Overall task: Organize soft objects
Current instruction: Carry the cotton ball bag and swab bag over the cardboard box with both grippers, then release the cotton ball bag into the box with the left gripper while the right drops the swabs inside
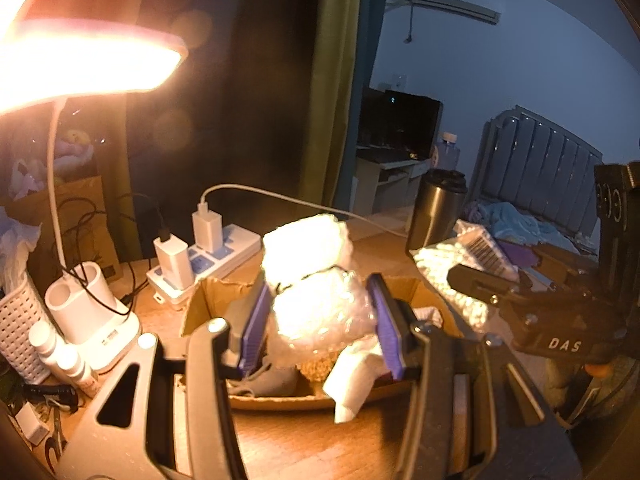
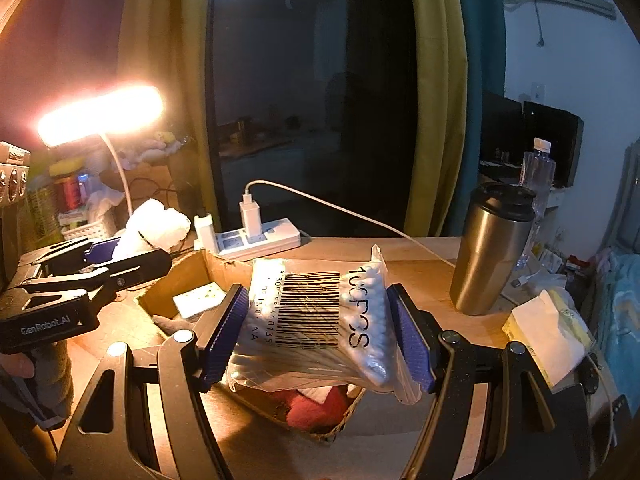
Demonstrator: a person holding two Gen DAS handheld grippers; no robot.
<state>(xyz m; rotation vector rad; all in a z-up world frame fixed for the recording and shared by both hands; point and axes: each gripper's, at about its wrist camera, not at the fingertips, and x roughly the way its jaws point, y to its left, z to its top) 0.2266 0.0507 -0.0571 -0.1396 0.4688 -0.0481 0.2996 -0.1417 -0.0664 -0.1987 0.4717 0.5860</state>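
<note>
On a lamplit wooden tabletop (image 2: 420, 272), an open brown cardboard box (image 2: 192, 276) takes soft items, apparently the sorting bin. The right hand-held gripper (image 2: 316, 336) pinches a clear plastic bag of white cotton swabs (image 2: 320, 312) above the box's near corner; the left hand-held gripper (image 1: 320, 312) clamps a white bubble-wrap bundle (image 1: 316, 280) over its middle. Both seem poised for dropping in. A steel tumbler (image 2: 488, 256) stands well to the right and a white power strip (image 2: 260, 240) lies just behind the box, leaving open room above
</note>
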